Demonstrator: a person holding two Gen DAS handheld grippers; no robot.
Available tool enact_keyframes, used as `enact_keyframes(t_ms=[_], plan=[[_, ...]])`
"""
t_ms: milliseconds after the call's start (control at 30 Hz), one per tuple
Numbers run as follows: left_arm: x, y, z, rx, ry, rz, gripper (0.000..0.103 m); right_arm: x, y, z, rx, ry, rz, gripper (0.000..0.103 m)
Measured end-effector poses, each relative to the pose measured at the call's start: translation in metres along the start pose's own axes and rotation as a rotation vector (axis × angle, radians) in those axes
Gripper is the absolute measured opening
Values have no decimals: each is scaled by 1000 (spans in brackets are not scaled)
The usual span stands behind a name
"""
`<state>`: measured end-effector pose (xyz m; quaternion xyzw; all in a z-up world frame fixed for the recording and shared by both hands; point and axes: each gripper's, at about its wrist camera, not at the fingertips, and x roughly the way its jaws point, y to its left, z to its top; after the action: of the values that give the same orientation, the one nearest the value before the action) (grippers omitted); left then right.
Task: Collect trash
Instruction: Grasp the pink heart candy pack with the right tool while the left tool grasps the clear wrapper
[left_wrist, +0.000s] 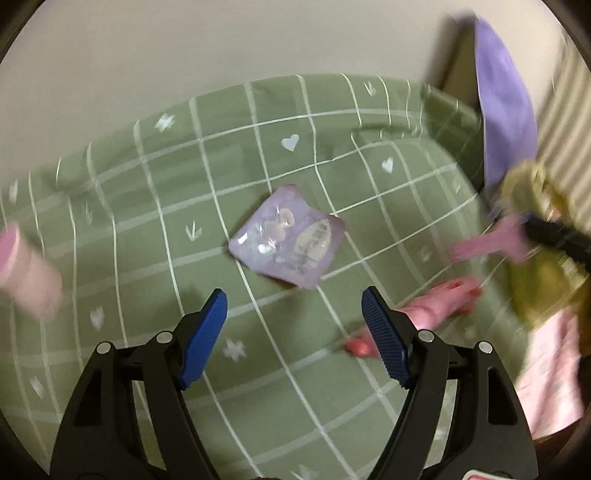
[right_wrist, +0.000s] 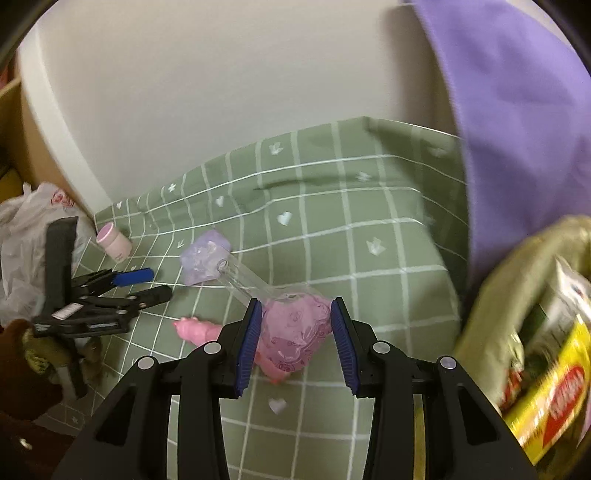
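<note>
My right tongs (right_wrist: 295, 343) clamp a crinkly pink wrapper (right_wrist: 295, 332) above the green checked cloth (right_wrist: 369, 240); its clear tail may snag the lilac packet (right_wrist: 203, 262). My left tongs (left_wrist: 295, 332) hang apart over that packet, empty.

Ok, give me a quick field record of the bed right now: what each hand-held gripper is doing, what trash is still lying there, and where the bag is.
surface: green checked bedspread
right hand-held gripper: shut on pink plastic wrapper, clear tail trailing
left hand-held gripper: open, empty, aimed at purple wrapper
pink cup: on its side near the bed's edge
pink toy: lying on bedspread by the right gripper
olive bag: at right, holds packaging
white plastic bag: off the bed, left
</note>
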<state>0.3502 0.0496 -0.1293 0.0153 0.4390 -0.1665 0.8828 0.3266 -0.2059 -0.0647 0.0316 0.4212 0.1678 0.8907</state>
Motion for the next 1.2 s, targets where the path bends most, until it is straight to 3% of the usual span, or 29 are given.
enact_keyframes(t_ms=[100, 233, 433, 633, 733, 800, 867, 967, 1200], plan=[[12, 5, 9, 54, 0, 71, 71, -12, -9, -8, 20, -2, -18, 37], [28, 32, 32, -71, 23, -13, 71, -24, -14, -17, 27, -3, -32, 37], [56, 32, 46, -10, 68, -10, 71, -27, -13, -24, 35, 15, -54, 37], [52, 25, 42, -16, 73, 0, 64, -29, -17, -28, 56, 16, -68, 37], [47, 26, 39, -45, 70, -5, 47, -29, -16, -28, 64, 15, -60, 37], [45, 28, 34, -70, 76, -27, 23, -30, -13, -29, 53, 14, -58, 37], [40, 33, 27, -100, 79, -38, 13, -32, -10, -29, 40, 13, -56, 37], [24, 36, 14, -143, 56, -50, 5, -35, -9, -31, 48, 3, -49, 37], [-7, 36, 3, -171, 4, -95, 2, -37, -6, -35, 69, -8, -23, 37]])
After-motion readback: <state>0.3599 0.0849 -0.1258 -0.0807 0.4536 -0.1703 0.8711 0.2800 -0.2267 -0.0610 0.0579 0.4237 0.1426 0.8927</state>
